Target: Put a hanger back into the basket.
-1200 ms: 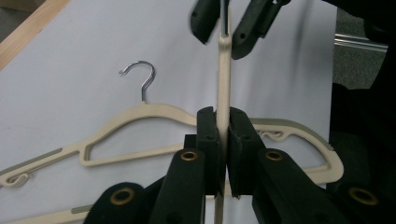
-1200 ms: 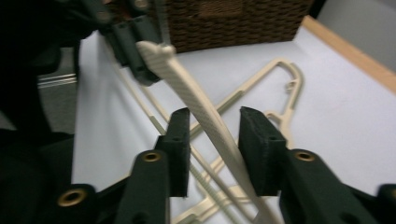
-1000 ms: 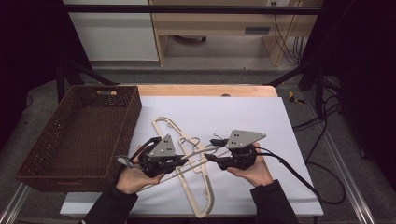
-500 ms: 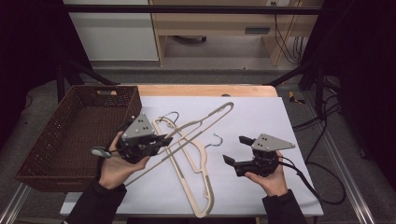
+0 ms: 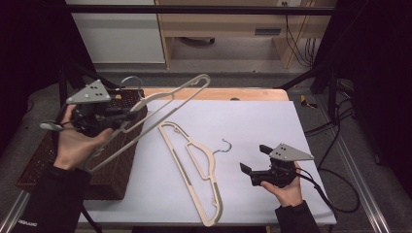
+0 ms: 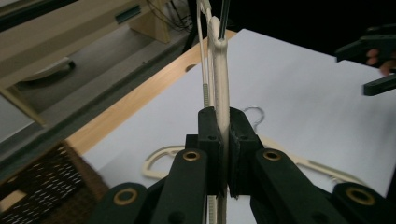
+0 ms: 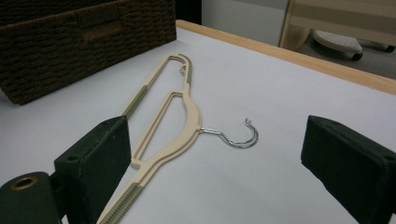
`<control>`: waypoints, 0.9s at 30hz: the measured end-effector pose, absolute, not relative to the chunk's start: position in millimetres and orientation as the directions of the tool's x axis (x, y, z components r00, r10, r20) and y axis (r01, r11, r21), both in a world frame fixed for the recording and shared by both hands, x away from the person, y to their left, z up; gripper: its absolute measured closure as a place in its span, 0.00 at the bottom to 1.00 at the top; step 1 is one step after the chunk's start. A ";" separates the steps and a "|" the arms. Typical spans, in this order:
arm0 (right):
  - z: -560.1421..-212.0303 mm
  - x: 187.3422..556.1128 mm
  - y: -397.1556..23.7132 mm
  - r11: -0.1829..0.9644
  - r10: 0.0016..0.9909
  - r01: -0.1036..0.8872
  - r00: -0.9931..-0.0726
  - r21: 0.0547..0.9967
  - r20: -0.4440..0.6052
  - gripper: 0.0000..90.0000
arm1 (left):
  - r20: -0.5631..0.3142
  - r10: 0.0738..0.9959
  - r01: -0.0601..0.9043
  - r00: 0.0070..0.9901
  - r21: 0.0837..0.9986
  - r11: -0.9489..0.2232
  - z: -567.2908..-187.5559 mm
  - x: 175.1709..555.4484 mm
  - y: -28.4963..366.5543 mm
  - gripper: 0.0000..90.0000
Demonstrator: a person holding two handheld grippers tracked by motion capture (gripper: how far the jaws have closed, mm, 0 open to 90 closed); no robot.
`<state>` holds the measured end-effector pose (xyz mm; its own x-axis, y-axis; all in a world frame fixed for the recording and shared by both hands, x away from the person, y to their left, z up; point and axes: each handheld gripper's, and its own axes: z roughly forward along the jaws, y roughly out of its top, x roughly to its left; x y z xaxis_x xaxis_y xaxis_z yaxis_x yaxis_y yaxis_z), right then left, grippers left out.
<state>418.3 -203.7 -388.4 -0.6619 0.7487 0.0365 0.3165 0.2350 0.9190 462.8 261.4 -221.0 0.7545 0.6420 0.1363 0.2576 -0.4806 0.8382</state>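
Observation:
My left gripper is shut on a beige plastic hanger and holds it up in the air over the wicker basket. In the left gripper view the jaws pinch the hanger's flat bar. A second beige hanger with a metal hook lies flat on the white table. My right gripper hovers to its right; its jaws have just been opening and nothing is between them. The right gripper view looks past the wide-apart pads at that hanger.
The dark wicker basket stands at the table's left edge. A wooden strip runs along the far edge of the white sheet. Black frame poles and cables flank the table, and a cable trails from my right gripper.
My left gripper has lifted one hanger up and leftward, from the table's middle to above the basket. My right gripper has drawn away to the right and its jaws have spread.

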 end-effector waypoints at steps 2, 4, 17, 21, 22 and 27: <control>-388.7 417.9 -203.6 0.238 0.748 0.314 -0.663 0.919 0.033 0.10 | 0.153 0.662 0.263 0.734 0.835 -0.484 -221.3 467.9 278.0 0.95; -389.0 417.5 -203.4 0.239 0.749 0.316 -0.662 0.918 0.034 0.10 | 0.158 0.676 0.279 0.720 0.826 -0.490 -223.4 472.4 295.3 0.95; -393.5 420.7 -198.9 0.255 0.749 0.333 -0.662 0.908 0.033 0.09 | 0.118 0.766 0.372 0.632 0.821 -0.434 -256.2 495.3 388.2 0.95; -394.0 421.1 -198.8 0.261 0.751 0.333 -0.660 0.906 0.027 0.09 | 0.073 0.803 0.404 0.591 0.836 -0.372 -270.4 500.5 408.3 0.95; -394.0 421.1 -199.1 0.260 0.751 0.334 -0.660 0.906 0.027 0.09 | 0.063 0.807 0.408 0.587 0.838 -0.362 -273.2 501.2 411.2 0.95; -394.7 421.8 -199.0 0.260 0.752 0.337 -0.658 0.905 0.029 0.09 | 0.038 0.813 0.447 0.581 0.820 -0.358 -289.0 505.8 423.6 0.95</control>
